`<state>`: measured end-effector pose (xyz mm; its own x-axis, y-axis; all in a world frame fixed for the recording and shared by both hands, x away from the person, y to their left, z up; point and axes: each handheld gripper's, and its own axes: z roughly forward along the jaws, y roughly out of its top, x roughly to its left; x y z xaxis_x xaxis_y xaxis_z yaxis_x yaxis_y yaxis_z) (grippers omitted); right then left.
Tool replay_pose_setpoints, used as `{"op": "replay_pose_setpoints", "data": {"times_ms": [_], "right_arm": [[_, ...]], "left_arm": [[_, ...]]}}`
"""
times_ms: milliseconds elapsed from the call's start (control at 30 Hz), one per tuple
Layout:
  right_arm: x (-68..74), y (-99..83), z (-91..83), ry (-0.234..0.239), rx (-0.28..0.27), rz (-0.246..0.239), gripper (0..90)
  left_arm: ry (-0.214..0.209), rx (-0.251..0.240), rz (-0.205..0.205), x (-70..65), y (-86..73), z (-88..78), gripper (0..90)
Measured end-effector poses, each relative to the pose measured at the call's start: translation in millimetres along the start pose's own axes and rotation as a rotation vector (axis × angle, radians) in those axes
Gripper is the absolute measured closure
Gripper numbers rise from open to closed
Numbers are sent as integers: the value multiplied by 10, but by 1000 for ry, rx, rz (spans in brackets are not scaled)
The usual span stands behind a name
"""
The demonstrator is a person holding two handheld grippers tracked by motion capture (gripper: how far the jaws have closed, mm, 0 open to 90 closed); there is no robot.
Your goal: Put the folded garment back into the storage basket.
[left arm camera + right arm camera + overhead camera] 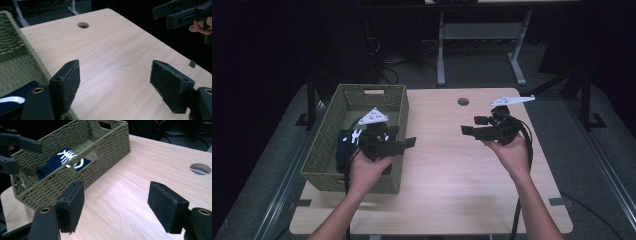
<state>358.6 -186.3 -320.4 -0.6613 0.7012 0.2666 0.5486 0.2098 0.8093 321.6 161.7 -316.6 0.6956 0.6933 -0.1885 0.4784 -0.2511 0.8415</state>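
An olive woven basket (323,145) stands on the left part of the wooden table (452,175). Inside it lies a dark blue cloth (344,146) with a white print, which the right gripper view shows through the basket's dipped near wall (62,161). My left gripper (404,137) hovers over the basket's right wall and points right. Its jaws are wide apart (115,80) with only bare tabletop between them. My right gripper (469,125) is held over the right half of the table and points left toward the basket, open (116,200) with nothing in it.
A round cable hole (463,101) sits near the table's far edge. Bare wood lies between the two grippers. Past the table are a desk frame (482,35), cables on the floor and dark surroundings. Both gripper cables trail back along the forearms.
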Motion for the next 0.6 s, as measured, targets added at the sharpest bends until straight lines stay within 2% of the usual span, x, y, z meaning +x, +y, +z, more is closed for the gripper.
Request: {"op": "replay_pose_setpoints", "data": {"times_ms": [233,600], "right_arm": [[-103,-108,-182,-33,-18,9,282],[-240,-342,-450,-90,-31,39,281]], "left_arm": [[-15,-11,4,-152,10,108,210],[-75,5,52,-503,-46,280,199]]}}
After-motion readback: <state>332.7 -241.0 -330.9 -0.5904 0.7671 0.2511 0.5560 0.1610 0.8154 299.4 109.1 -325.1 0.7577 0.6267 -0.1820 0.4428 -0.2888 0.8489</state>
